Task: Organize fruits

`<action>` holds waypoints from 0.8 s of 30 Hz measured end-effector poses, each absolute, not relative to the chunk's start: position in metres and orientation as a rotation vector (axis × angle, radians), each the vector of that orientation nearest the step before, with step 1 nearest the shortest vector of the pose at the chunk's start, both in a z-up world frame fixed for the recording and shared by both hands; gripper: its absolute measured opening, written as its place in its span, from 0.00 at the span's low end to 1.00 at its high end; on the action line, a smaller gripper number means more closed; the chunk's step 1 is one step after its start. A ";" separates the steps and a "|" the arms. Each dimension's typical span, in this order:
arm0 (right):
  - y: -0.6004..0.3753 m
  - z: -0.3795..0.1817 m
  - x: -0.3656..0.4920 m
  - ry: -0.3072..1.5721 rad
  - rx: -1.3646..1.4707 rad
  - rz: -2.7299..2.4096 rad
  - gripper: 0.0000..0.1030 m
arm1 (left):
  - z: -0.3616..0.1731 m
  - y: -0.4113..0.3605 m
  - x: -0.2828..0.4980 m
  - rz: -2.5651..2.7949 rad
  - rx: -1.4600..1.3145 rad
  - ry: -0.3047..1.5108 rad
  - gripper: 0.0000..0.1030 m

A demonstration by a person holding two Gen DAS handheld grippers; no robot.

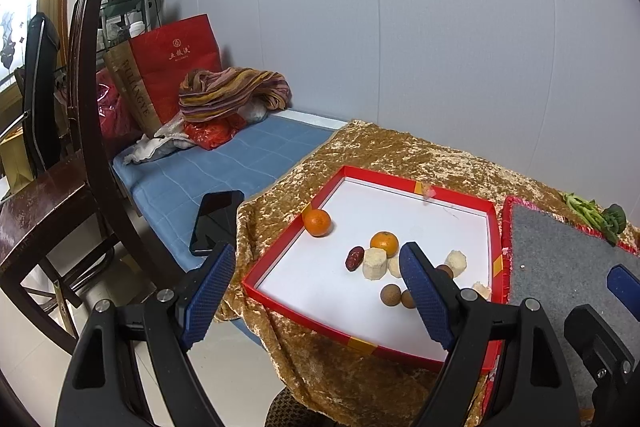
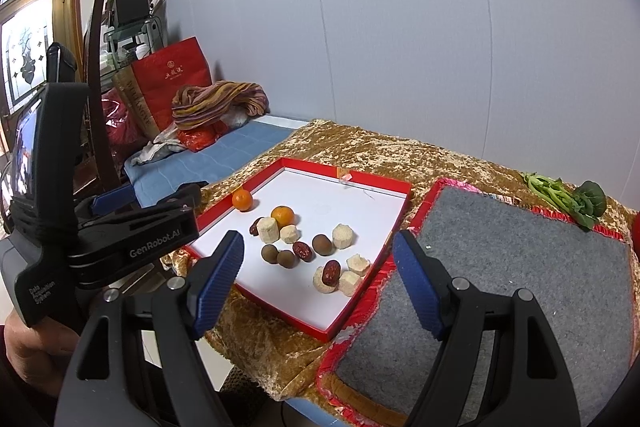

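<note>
Both tools are wide open and hold nothing. The left gripper (image 1: 320, 291) hangs over the near left edge of the red tray (image 2: 362, 301), and the right gripper (image 2: 318, 281) hangs over the near right side, by the grey felt mat (image 2: 520, 267). The fruit sits inside the tray on its white floor. One orange (image 2: 242, 199) rests alone in the far left corner. A second orange (image 2: 283, 216) touches a pale sugarcane chunk (image 2: 267, 230). Near them are brown round longans (image 2: 270, 253) and dark red dates (image 2: 302, 251), mixed up with more pale chunks. No sorting looks done yet, so picking a first fruit seems to be the job now. The lone orange looks easiest, since nothing crowds it. Come straight down with one finger on each side, and close softly, because round fruit can roll or pop out. The pile in the middle is tight, so a wide grab there could bump its neighbours. Some green leafy stalks (image 2: 568, 197) lie past the mat on the gold cloth (image 2: 352, 143).
</note>
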State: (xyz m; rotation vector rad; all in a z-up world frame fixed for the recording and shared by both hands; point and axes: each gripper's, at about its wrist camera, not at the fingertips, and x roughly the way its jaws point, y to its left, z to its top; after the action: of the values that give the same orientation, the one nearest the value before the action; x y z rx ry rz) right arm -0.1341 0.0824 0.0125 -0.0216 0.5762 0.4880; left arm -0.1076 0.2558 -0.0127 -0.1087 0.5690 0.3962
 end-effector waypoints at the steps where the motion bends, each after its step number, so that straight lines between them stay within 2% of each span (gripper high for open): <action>1: 0.082 0.013 -0.134 0.576 -0.020 0.487 0.75 | -0.013 0.256 -0.108 0.394 -0.110 0.569 0.82; 24: 0.082 0.015 -0.132 0.576 -0.008 0.486 0.75 | -0.012 0.260 -0.106 0.388 -0.117 0.568 0.82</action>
State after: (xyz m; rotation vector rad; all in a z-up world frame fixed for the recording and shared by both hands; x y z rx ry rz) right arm -0.1318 0.0820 0.0149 -0.0085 0.5763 0.4862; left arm -0.1056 0.2604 -0.0119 -0.1167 0.5683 0.3885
